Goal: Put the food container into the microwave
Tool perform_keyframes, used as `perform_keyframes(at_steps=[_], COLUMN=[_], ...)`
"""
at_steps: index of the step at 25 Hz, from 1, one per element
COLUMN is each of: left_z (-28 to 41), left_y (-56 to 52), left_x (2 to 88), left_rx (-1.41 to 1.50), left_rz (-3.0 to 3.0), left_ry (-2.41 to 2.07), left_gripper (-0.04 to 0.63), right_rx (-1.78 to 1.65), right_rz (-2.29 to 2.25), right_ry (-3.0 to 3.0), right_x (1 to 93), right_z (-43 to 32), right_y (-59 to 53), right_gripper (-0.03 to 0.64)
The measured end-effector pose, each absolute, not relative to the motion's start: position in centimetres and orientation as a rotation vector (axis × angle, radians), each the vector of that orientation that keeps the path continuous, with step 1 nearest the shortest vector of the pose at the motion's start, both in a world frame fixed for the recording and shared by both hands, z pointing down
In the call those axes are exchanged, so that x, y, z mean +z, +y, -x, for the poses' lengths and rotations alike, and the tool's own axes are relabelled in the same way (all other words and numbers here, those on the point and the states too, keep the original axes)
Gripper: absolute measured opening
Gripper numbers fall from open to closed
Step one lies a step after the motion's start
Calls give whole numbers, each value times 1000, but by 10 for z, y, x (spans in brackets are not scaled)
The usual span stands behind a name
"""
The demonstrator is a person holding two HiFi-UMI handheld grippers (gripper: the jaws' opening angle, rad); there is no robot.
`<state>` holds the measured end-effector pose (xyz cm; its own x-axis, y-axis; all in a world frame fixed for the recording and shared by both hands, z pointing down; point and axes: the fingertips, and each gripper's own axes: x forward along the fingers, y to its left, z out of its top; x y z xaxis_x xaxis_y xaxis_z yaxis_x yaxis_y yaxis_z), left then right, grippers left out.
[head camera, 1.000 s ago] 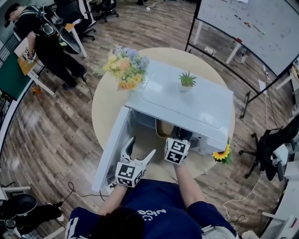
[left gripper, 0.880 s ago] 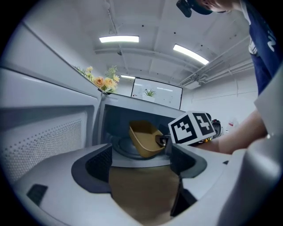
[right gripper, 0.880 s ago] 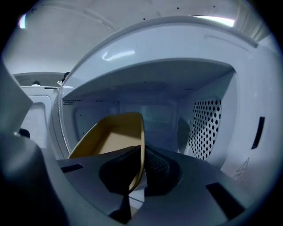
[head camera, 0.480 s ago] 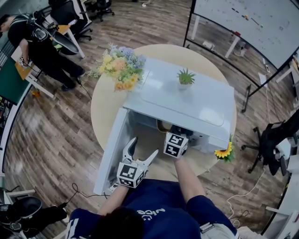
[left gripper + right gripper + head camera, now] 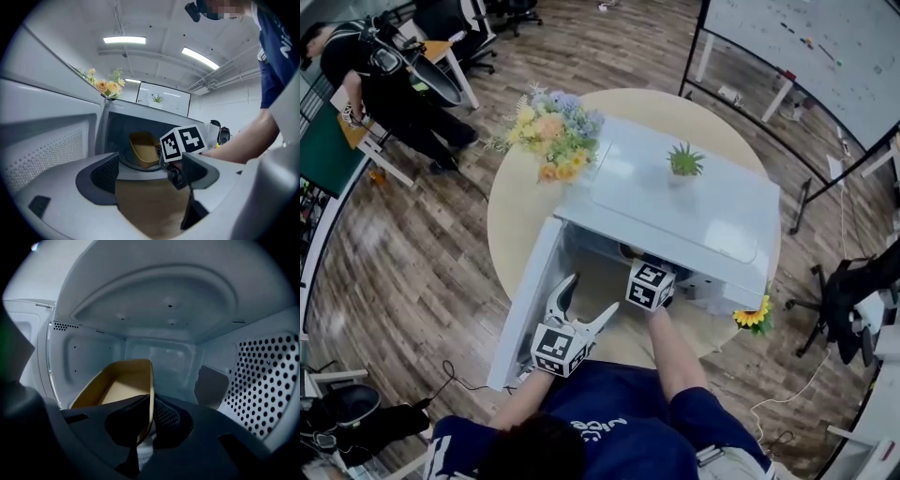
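One food container (image 5: 119,386) rim pinched in right claw (image 5: 151,405), inside microwave (image 5: 262,380)

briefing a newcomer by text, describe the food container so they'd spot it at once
A white microwave stands open on the round table. In its cavity, pinched by the right hand-held gripper, is the food container. It alone is tan, an open-topped tray.

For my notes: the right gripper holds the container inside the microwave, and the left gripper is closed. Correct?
Not quite: the left gripper view shows the left gripper open, fingers apart and empty. The right gripper does hold the container inside the microwave.
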<state>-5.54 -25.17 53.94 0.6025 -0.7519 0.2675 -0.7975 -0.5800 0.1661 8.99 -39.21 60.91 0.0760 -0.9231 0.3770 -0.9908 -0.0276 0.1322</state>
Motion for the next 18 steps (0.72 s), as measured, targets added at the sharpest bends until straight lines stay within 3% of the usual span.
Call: perform_keyframes(at_steps=[9, 18], left_z=[50, 44], left_y=[-250, -252], left_x=[542, 551], left_rx=[222, 243], left_rz=[-2557, -2550], left_ry=[-1226, -1195], left_gripper=[408, 408], right_rx=[267, 312], right_rz=[-2027, -2047], right_ry=[-1824, -1800], right_x=[616, 621], right_z=[-102, -103], right_y=[-403, -406], right_gripper=[21, 112])
